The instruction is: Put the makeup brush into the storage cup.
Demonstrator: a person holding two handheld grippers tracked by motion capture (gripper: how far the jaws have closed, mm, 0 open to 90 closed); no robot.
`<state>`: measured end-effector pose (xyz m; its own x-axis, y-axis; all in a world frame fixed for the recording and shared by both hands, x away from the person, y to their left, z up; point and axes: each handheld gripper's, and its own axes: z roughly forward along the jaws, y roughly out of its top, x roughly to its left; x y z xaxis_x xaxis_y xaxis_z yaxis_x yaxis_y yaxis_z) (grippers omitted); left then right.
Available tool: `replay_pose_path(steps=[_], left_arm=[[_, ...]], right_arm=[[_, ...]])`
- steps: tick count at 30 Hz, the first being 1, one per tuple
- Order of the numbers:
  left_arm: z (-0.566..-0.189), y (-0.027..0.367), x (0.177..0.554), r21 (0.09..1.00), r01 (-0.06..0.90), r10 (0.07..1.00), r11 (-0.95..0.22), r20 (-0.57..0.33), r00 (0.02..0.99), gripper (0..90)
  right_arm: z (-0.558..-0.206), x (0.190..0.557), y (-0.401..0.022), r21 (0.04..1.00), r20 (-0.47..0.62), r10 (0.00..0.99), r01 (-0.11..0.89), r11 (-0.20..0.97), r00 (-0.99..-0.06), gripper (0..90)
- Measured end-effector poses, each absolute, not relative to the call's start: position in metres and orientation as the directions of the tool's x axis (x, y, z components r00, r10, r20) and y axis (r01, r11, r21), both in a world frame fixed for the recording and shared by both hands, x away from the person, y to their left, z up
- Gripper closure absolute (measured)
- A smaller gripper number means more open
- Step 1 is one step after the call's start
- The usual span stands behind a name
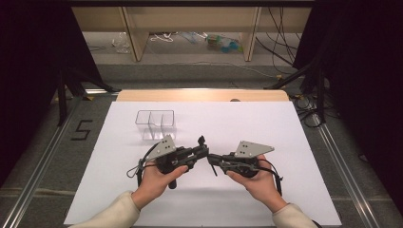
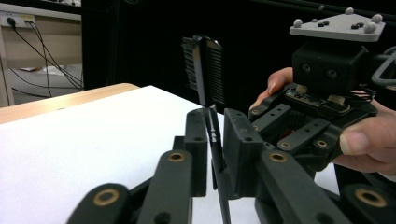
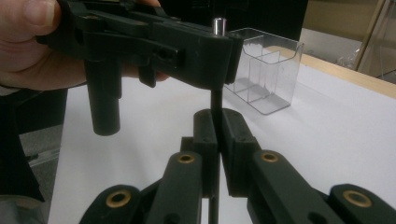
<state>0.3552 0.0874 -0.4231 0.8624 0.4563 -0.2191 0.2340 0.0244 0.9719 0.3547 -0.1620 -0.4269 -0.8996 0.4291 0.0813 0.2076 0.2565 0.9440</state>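
A thin black brush with a toothed head [image 2: 203,70] stands between both grippers near the middle of the white sheet. My left gripper [image 2: 212,135] has its jaws closed on the slim handle, and the head rises above them. My right gripper [image 3: 217,126] is shut on the same handle [image 3: 216,100] lower down, right under the left gripper's jaws [image 3: 224,51]. From the high view the left gripper [image 1: 205,152] and right gripper [image 1: 212,159] meet tip to tip, with the brush head [image 1: 201,140] sticking up between them. A hand holds each gripper.
A clear plastic box with compartments [image 1: 155,124] stands on the white sheet [image 1: 266,123] just beyond the left gripper; it also shows as the clear box [image 3: 264,70] behind the jaws. Wooden shelving and cables lie past the table's far edge.
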Motion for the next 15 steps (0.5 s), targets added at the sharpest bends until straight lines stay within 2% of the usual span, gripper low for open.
replay_pose_path(steps=[6,8,9,10,15], left_arm=[[-0.4215,0.0856,0.3537,0.972,0.235,0.449,0.02,-0.218,0.866,84.9],[-0.4203,0.085,0.3539,0.979,0.205,0.444,-0.003,-0.183,0.877,85.2],[-0.4197,0.0845,0.3527,0.976,0.219,0.451,0.008,-0.199,0.87,85.2],[-0.4186,0.0852,0.3539,0.981,0.193,0.447,-0.005,-0.171,0.878,85.2],[-0.4157,0.0877,0.3534,0.982,0.19,0.466,-0.01,-0.163,0.869,85.2]], right_arm=[[-0.4271,0.3539,-0.1594,0.944,0.072,0.425,0.199,0.262,-0.902,85.5],[-0.427,0.3533,-0.159,0.94,0.07,0.429,0.203,0.273,-0.901,84.9],[-0.4276,0.3539,-0.1584,0.943,0.058,0.431,0.191,0.272,-0.9,83.0],[-0.4284,0.3542,-0.1572,0.945,0.049,0.438,0.184,0.27,-0.897,79.6],[-0.4303,0.3559,-0.1564,0.941,0.069,0.445,0.207,0.268,-0.893,64.6]])
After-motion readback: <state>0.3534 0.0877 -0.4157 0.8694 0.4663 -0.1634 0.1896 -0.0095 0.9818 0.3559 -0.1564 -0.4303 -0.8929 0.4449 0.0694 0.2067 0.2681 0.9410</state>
